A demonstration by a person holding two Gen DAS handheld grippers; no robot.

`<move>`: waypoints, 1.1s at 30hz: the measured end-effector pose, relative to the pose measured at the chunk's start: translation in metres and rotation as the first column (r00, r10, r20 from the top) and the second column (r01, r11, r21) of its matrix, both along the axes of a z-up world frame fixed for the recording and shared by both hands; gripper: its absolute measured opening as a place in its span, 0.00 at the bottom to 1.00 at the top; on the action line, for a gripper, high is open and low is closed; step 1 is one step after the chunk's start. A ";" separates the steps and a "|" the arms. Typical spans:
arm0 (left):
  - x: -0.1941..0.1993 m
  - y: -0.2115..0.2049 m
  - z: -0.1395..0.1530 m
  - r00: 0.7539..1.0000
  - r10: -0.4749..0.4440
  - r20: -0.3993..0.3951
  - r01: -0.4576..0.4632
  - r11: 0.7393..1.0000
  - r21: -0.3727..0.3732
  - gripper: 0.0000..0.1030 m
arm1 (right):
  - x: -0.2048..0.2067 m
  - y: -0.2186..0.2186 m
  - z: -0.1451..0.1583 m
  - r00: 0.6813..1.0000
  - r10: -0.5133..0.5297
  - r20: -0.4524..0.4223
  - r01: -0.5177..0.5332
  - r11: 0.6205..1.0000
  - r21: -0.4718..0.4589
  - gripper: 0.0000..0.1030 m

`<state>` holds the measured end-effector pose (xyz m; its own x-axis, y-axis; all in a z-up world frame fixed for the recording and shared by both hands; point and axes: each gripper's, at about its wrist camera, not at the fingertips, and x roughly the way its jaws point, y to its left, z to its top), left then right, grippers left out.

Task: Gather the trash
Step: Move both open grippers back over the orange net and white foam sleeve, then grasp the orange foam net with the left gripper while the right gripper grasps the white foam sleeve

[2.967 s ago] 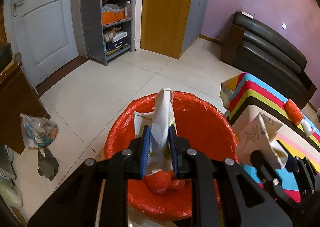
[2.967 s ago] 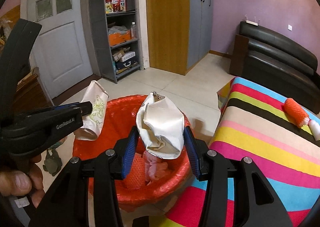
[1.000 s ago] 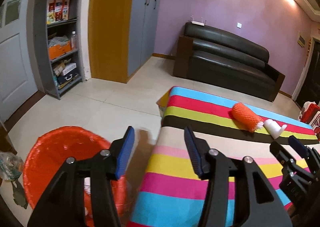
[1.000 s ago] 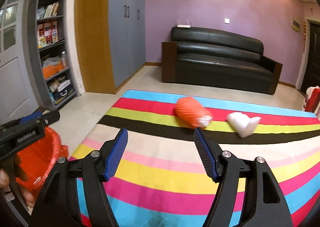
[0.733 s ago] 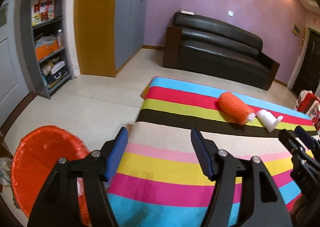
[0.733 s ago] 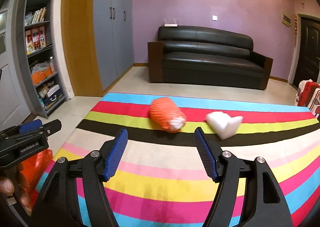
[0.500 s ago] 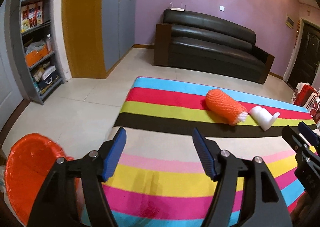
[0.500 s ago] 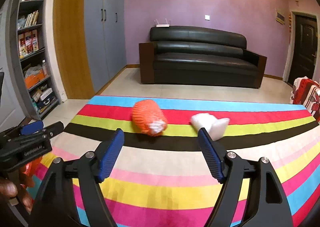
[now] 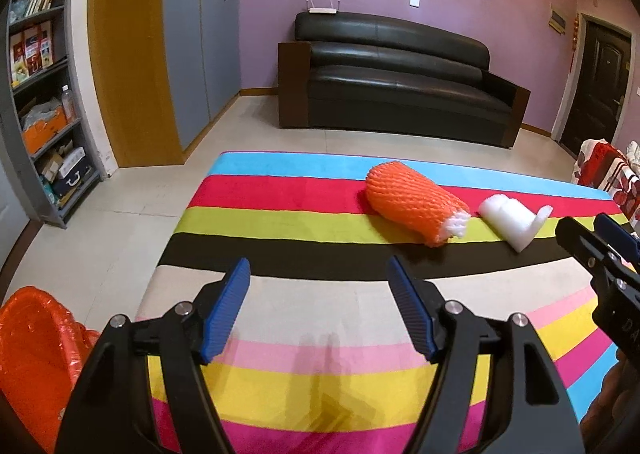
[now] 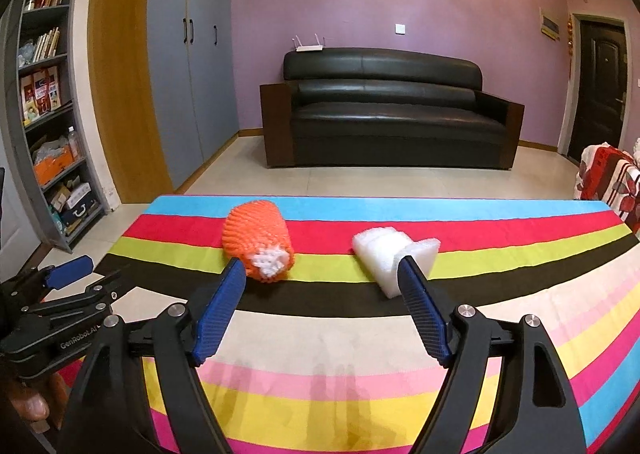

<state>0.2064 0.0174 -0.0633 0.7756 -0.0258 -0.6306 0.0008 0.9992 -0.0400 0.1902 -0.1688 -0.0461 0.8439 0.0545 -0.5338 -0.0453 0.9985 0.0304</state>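
Striped table [image 10: 400,338]. Orange foam net [image 10: 258,244] and white foam piece [image 10: 384,250] lie side by side near far edge.

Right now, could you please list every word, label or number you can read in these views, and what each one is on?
"GenRobot.AI": printed in white on the black body of the left gripper, seen from the right wrist view.
Books and boxes on the grey shelf: print too small to read.
Plaque beside the dark door: blurred, unreadable.

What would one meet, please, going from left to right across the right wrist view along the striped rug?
left gripper → orange foam net → white foam piece → red floral cloth
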 end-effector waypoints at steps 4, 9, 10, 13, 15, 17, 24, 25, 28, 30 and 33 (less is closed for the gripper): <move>0.009 -0.007 -0.006 1.000 -0.013 -0.006 0.013 1.000 -0.001 0.67 | 0.008 -0.005 -0.007 1.000 -0.001 -0.006 0.001 1.000 -0.001 0.72; 0.019 -0.017 -0.015 1.000 -0.023 -0.016 0.023 1.000 -0.013 0.67 | 0.021 -0.011 -0.012 1.000 -0.004 -0.011 0.004 1.000 0.003 0.73; 0.022 -0.019 -0.016 1.000 -0.024 -0.018 0.023 1.000 -0.017 0.67 | 0.025 -0.012 -0.013 1.000 -0.007 -0.011 0.007 1.000 0.004 0.74; 0.030 -0.024 -0.017 1.000 -0.022 -0.017 0.022 0.999 -0.030 0.67 | 0.036 -0.016 -0.017 1.000 -0.016 -0.021 0.016 1.000 0.011 0.75; 0.036 -0.028 -0.015 1.000 -0.027 -0.014 0.026 0.999 -0.036 0.67 | 0.041 -0.019 -0.018 0.999 -0.024 -0.024 0.024 1.000 0.013 0.75; 0.044 -0.035 -0.013 0.999 -0.036 -0.010 0.036 0.999 -0.037 0.67 | 0.047 -0.024 -0.020 0.999 -0.032 -0.027 0.033 0.999 0.013 0.75; 0.072 -0.056 -0.011 0.998 -0.063 -0.019 0.062 0.997 -0.055 0.67 | 0.063 -0.045 -0.028 0.997 -0.066 -0.041 0.067 0.998 0.014 0.79; 0.079 -0.059 -0.012 0.998 -0.064 -0.028 0.062 0.997 -0.056 0.67 | 0.065 -0.047 -0.029 0.997 -0.069 -0.044 0.070 0.997 0.017 0.80; 0.094 -0.064 -0.015 0.996 -0.071 -0.056 0.066 0.994 -0.085 0.67 | 0.067 -0.052 -0.032 0.995 -0.079 -0.052 0.081 0.996 0.023 0.82; 0.103 -0.068 -0.018 0.994 -0.074 -0.084 0.065 0.992 -0.106 0.67 | 0.070 -0.054 -0.033 0.995 -0.076 -0.060 0.078 0.997 0.025 0.82; 0.114 -0.075 -0.023 0.989 -0.093 -0.118 0.080 0.990 -0.112 0.67 | 0.072 -0.056 -0.034 0.995 -0.074 -0.066 0.076 0.997 0.028 0.82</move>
